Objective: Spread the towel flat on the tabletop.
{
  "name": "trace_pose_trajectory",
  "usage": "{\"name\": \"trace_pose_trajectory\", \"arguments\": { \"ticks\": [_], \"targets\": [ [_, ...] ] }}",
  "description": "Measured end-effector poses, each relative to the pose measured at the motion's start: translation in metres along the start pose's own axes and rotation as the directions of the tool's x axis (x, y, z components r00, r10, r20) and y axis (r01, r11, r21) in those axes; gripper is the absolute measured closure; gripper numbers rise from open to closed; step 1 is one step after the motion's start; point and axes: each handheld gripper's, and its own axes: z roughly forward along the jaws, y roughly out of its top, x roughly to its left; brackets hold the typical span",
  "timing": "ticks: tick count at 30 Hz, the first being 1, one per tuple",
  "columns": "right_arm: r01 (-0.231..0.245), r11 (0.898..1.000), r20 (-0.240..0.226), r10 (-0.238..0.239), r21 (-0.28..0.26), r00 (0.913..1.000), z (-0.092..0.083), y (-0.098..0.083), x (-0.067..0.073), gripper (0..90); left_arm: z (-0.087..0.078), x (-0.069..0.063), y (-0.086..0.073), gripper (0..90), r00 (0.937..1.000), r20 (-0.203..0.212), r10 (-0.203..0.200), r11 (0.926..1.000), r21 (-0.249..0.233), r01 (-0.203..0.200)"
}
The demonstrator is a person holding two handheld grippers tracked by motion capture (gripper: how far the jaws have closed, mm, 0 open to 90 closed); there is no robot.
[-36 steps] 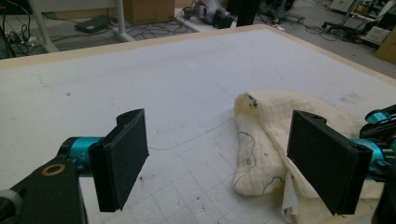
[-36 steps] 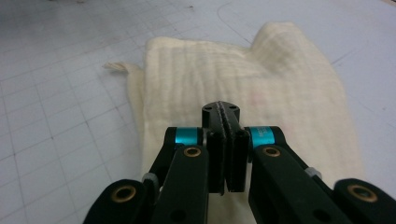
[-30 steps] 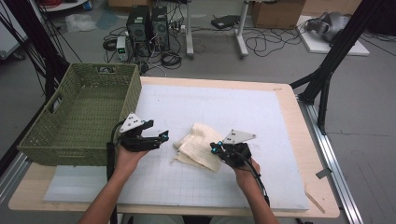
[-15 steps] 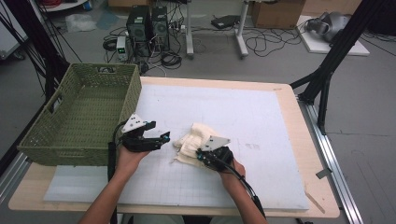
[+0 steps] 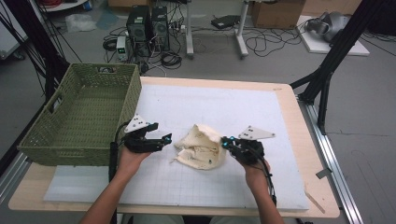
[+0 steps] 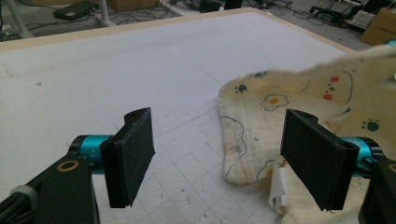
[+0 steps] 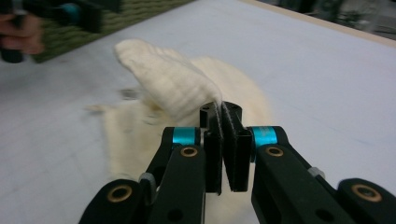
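Two grippers work over a white foam mat (image 5: 289, 140) that covers a wooden table (image 5: 327, 205). At the far left of the high view a green woven basket (image 5: 81, 116) stands on the table's left edge, partly on the mat. Just right of it the left gripper (image 5: 163, 140) points toward the cloth (image 5: 201, 147), its jaws spread wide with nothing between them; its own view shows bare mat in the gap, with the cloth's printed edge (image 6: 261, 126) lying behind the right-hand jaw. The cream cloth, patterned with small eggs and paw prints, lies crumpled near the middle of the mat between the two hands. To its right, the right gripper (image 5: 227, 143) is clamped on a fold of the cloth (image 7: 173, 84), the jaws pressed together on the fabric and one flap lifted off the mat.
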Motion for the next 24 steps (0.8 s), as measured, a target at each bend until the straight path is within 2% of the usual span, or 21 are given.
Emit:
{"name": "trace_pose_trajectory", "arguments": {
  "ticks": [3,4,9,11,12,13,14,15,16,17,18,19,20,21,22,23,24],
  "targets": [
    [-0.048,0.999,0.086,0.047,0.009,0.9952,-0.009,-0.006,-0.02,87.6,0.002,-0.002,0.0,27.9,0.9999,0.016,0.005,0.9999,0.009,-0.005],
    [-0.048,0.999,0.086,0.047,0.009,0.9952,-0.009,-0.006,-0.02,87.6,0.002,-0.002,0.0,28.5,0.9999,0.016,0.005,0.9999,0.009,-0.005],
    [-0.096,0.995,0.153,0.088,0.041,0.9842,-0.011,-0.015,-0.038,87.5,0.006,-0.005,-0.002,30.0,0.999,0.04,0.018,0.9994,0.029,-0.019],
    [-0.126,0.992,0.203,0.118,0.024,0.972,-0.011,-0.019,-0.048,87.5,0.008,-0.007,-0.003,29.9,0.9984,0.049,0.027,0.9987,0.041,-0.029],
    [-0.126,0.992,0.203,0.118,0.024,0.972,-0.011,-0.019,-0.048,87.5,0.008,-0.007,-0.003,29.9,0.9984,0.049,0.027,0.9987,0.041,-0.029],
    [-0.16,0.987,0.245,0.149,0.025,0.958,-0.012,-0.022,-0.055,87.5,0.009,-0.007,-0.003,30.0,0.9982,0.053,0.027,0.9985,0.046,-0.03],
    [-0.163,0.986,0.264,0.149,0.031,0.9529,-0.012,-0.024,-0.058,87.5,0.01,-0.007,-0.003,29.9,0.9979,0.058,0.027,0.9983,0.049,-0.03],
    [-0.163,0.986,0.264,0.149,0.031,0.9529,-0.012,-0.024,-0.058,87.5,0.01,-0.007,-0.003,30.0,0.9979,0.058,0.027,0.9983,0.049,-0.03],
    [-0.159,0.986,0.286,0.141,0.043,0.9477,-0.012,-0.025,-0.061,87.5,0.01,-0.007,-0.003,30.0,0.9977,0.061,0.028,0.9983,0.05,-0.031],
    [-0.173,0.983,0.317,0.144,0.064,0.9372,-0.013,-0.029,-0.066,87.4,0.01,-0.008,-0.003,30.9,0.9973,0.067,0.028,0.9982,0.052,-0.032],
    [-0.173,0.983,0.317,0.144,0.064,0.9372,-0.013,-0.029,-0.066,87.4,0.01,-0.008,-0.003,31.2,0.9973,0.067,0.028,0.9982,0.052,-0.032],
    [-0.185,0.979,0.359,0.143,0.087,0.9223,-0.013,-0.033,-0.072,86.8,0.011,-0.008,-0.003,31.1,0.9972,0.07,0.028,0.9981,0.052,-0.031],
    [-0.19,0.977,0.372,0.143,0.093,0.917,-0.013,-0.036,-0.075,86.1,0.011,-0.008,-0.003,31.1,0.9967,0.076,0.03,0.9979,0.055,-0.034],
    [-0.205,0.974,0.381,0.153,0.098,0.9119,-0.013,-0.039,-0.077,83.5,0.011,-0.008,-0.003,31.1,0.9967,0.076,0.03,0.9979,0.055,-0.034],
    [-0.205,0.974,0.381,0.153,0.098,0.9119,-0.013,-0.039,-0.077,83.5,0.012,-0.009,-0.004,31.1,0.9966,0.077,0.028,0.9981,0.053,-0.032],
    [-0.215,0.972,0.387,0.162,0.098,0.908,-0.014,-0.041,-0.079,78.4,0.012,-0.009,-0.004,31.1,0.9965,0.077,0.031,0.9979,0.055,-0.035],
    [-0.215,0.974,0.387,0.17,0.076,0.9061,-0.019,-0.045,-0.079,71.3,0.013,-0.01,-0.004,31.2,0.9961,0.082,0.032,0.9977,0.057,-0.037]
  ]
}}
